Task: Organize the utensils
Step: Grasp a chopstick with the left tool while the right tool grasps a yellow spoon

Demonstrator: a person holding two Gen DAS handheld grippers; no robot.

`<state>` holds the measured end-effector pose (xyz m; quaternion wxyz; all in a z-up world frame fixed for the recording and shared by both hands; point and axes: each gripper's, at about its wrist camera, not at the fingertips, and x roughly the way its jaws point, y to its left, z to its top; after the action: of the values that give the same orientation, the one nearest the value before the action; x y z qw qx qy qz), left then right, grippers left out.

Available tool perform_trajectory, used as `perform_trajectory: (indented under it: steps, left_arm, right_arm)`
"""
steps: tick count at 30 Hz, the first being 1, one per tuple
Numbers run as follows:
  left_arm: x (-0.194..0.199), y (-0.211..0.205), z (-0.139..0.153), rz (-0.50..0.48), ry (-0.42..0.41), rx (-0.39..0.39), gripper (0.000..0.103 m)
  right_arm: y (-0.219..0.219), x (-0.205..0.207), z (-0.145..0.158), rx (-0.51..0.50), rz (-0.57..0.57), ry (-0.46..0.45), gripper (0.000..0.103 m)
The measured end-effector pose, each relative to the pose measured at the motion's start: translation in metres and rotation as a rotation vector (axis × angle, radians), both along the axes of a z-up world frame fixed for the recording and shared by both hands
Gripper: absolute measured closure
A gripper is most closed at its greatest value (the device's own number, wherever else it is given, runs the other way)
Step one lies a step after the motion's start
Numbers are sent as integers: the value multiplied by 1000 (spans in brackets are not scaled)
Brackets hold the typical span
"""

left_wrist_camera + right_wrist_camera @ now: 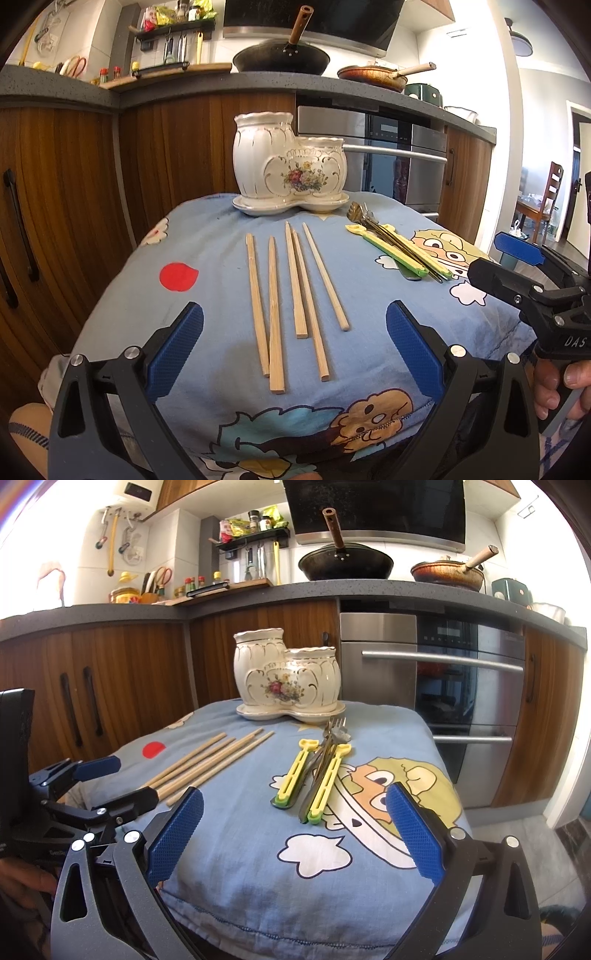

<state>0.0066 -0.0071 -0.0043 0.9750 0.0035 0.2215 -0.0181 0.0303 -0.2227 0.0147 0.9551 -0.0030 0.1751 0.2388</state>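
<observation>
Several wooden chopsticks [295,291] lie side by side on a blue cartoon cloth [207,266], and my left gripper [294,354] stands open around their near ends. A white floral ceramic holder [288,162] with two compartments sits at the far edge of the cloth. A bundle of forks, a spoon and yellow-green clips [317,768] lies on the cloth ahead of my right gripper [294,836], which is open with nothing between its fingers. In the right wrist view the chopsticks [210,760] and the holder [286,675] show too.
The cloth covers a small raised surface with wooden cabinets [66,177] and a steel oven [458,686] behind it. A black wok [282,55] and a pan [373,75] sit on the counter. A hand [557,384] grips the right tool.
</observation>
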Motion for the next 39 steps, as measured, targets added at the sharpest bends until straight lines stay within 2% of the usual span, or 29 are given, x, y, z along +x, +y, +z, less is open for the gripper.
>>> perform_trajectory:
  steps: [6, 8, 10, 13, 14, 17, 20, 22, 24, 25, 27, 33, 39]
  left_arm:
    - [7, 10, -1, 13, 52, -12, 5]
    - [10, 15, 2, 10, 55, -17, 5]
    - [13, 23, 6, 1, 56, -50, 8]
    - [22, 31, 15, 14, 62, -49, 16]
    - [25, 33, 18, 23, 59, -33, 18]
    - [39, 39, 25, 40, 78, -13, 35]
    - [54, 43, 28, 35, 117, -3, 46]
    - [66, 44, 28, 28, 156, 4, 51]
    - [75, 44, 27, 23, 186, 9, 55]
    - [81, 44, 27, 21, 207, 10, 60]
    - [89, 45, 26, 17, 229, 7, 62]
    - [111, 52, 21, 16, 288, -7, 69]
    - [122, 51, 16, -23, 335, -27, 74]
  right_arm:
    - [3, -3, -3, 5, -23, 16, 5]
    - [0, 1, -2, 17, -32, 35, 5]
    - [-3, 11, -1, 32, -28, 92, 5]
    - [-6, 22, -1, 48, -10, 166, 5]
    - [-6, 24, 0, 48, -7, 172, 5]
    - [-6, 27, 6, 16, -13, 165, 6]
    - [-7, 33, 12, -7, -23, 164, 9]
    - [-8, 40, 15, -25, -37, 174, 16]
    - [-8, 49, 18, -33, -46, 197, 32]
    - [-8, 55, 18, -38, -48, 211, 37]
    - [-6, 65, 18, -50, -46, 233, 50]
    - [9, 87, 19, -62, 29, 310, 55]
    - [42, 112, 16, -131, 123, 389, 65]
